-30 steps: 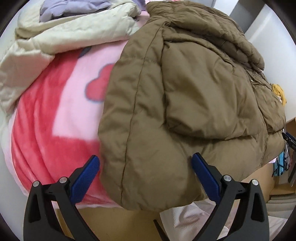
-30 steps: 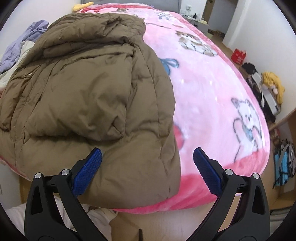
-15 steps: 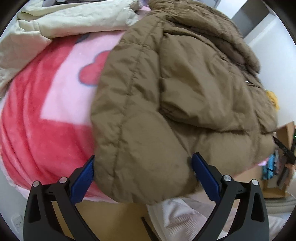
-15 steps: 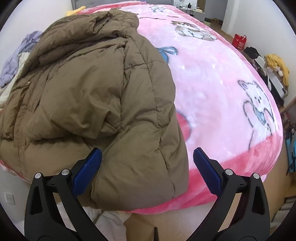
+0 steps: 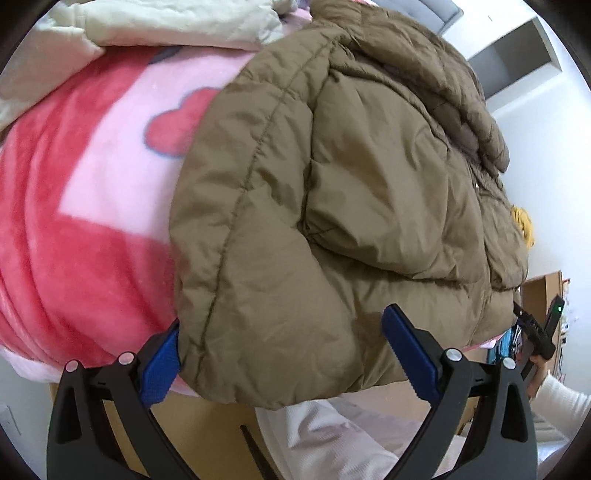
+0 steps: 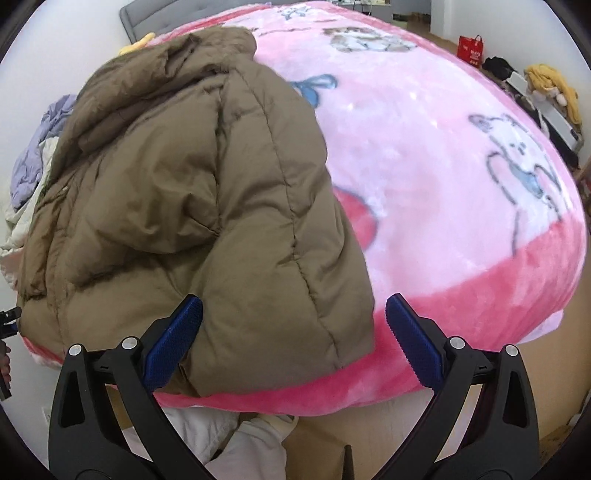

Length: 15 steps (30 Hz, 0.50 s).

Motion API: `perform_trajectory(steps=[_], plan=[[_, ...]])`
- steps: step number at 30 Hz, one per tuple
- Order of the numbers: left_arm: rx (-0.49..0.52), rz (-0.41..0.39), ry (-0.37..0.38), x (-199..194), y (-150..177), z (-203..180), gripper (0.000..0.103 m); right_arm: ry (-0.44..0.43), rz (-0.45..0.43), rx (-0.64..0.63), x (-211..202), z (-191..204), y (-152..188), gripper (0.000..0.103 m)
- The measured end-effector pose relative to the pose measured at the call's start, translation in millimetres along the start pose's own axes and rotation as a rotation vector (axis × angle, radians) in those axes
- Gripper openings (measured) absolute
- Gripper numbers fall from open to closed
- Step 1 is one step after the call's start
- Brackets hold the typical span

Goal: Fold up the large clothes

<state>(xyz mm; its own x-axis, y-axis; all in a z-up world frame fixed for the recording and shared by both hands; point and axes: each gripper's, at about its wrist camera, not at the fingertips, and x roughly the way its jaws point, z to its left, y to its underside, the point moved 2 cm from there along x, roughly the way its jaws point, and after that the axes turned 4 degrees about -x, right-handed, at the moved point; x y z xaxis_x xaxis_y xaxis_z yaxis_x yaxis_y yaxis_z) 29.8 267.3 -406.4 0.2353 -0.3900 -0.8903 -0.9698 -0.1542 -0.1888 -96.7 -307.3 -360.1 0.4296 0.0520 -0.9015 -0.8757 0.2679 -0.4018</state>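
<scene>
A brown puffer jacket (image 5: 351, 192) lies folded on the pink blanket (image 5: 92, 192), its bottom hem hanging over the bed's near edge. My left gripper (image 5: 284, 354) is open, and the jacket's lower left corner bulges between its blue pads (image 5: 406, 347). In the right wrist view the same jacket (image 6: 192, 192) fills the left half. My right gripper (image 6: 293, 343) is open around the jacket's lower right corner, with its left pad (image 6: 173, 343) against the fabric. Neither gripper pinches the cloth.
A cream quilted garment (image 5: 147, 26) and a lilac one (image 6: 33, 155) lie beyond the jacket's far side. The pink blanket (image 6: 461, 177) spreads wide to the right. A red bag (image 6: 471, 50) and a yellow plush (image 6: 554, 85) sit by the far wall. A person's white trousers (image 5: 332, 435) show below.
Both grippers have moved in closer to the jacket's hem, so its corners now sit between the open fingers. The jacket itself has not shifted.
</scene>
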Motion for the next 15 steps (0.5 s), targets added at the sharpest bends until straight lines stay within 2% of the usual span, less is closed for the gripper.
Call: perform_trajectory(steps=[4, 6, 7, 8, 9, 11, 13, 14, 15], plan=[[-0.011, 0.041, -0.03, 15.0, -3.9, -2.4, 0.098, -0.068, 0.061, 0.104, 15.6, -5.0, -2.6, 0.095], [-0.022, 0.037, -0.028, 15.0, -5.1, -3.4, 0.098, -0.071, 0.063, 0.099, 14.2, -1.7, -3.3, 0.089], [-0.025, 0.037, -0.028, 14.6, -5.5, -3.6, 0.098, -0.072, 0.064, 0.084, 11.9, 1.2, -2.7, 0.083], [-0.023, 0.034, -0.03, 14.1, -5.1, -5.0, 0.097, -0.084, 0.069, 0.076, 9.9, 2.8, -2.4, 0.072], [-0.015, 0.034, -0.046, 13.8, -3.9, -5.5, 0.091, -0.099, 0.071, 0.078, 7.8, 4.2, -2.1, 0.066], [0.009, 0.031, -0.085, 14.5, 0.6, -10.7, 0.075, -0.149, 0.081, 0.094, 1.2, 6.8, -2.0, 0.038], [-0.011, 0.003, -0.086, 8.3, 5.1, -14.9, 0.045, -0.148, 0.09, 0.069, -9.2, 14.7, -5.2, 0.026], [-0.028, -0.009, -0.084, 3.5, 6.8, -17.8, 0.039, -0.142, 0.091, 0.05, -16.6, 19.6, -7.9, 0.021], [-0.043, -0.023, -0.08, -3.3, 7.4, -20.5, 0.028, -0.139, 0.092, 0.039, -23.3, 22.6, -9.9, 0.02]])
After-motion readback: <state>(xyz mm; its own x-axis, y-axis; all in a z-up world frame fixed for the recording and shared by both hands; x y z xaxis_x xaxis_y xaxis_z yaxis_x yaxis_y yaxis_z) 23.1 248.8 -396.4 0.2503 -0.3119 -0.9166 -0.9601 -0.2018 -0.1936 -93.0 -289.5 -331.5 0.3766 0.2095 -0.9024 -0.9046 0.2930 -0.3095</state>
